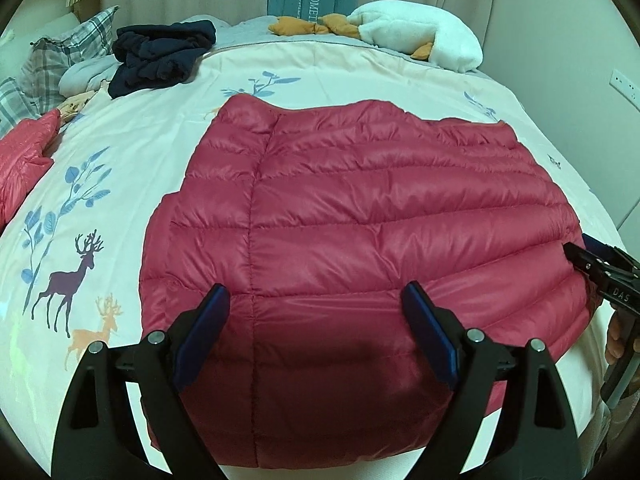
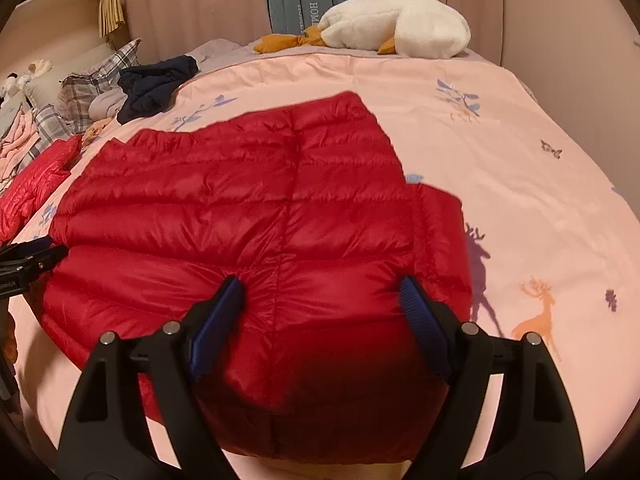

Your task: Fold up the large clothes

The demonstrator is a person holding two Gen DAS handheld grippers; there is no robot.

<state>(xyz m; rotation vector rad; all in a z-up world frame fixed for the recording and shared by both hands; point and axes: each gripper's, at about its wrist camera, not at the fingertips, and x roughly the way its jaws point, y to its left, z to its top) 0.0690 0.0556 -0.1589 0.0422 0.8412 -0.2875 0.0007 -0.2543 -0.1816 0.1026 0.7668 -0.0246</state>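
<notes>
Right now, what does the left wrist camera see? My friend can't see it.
A puffy red jacket lies flat on a pink bedspread printed with deer, and the left gripper hangs over its near edge with jaws open. A dark blue garment and a white goose plushie sit at the far side.

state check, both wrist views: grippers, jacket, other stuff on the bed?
left gripper: open, over the jacket's near edge, holding nothing
right gripper: open, over the jacket, holding nothing
red down jacket: lying flat on the bed, partly folded
navy garment: crumpled heap, unfolded
second red garment: bunched at the bed's edge
plush goose: lying on its side at the far edge
duvet: spread flat
</notes>
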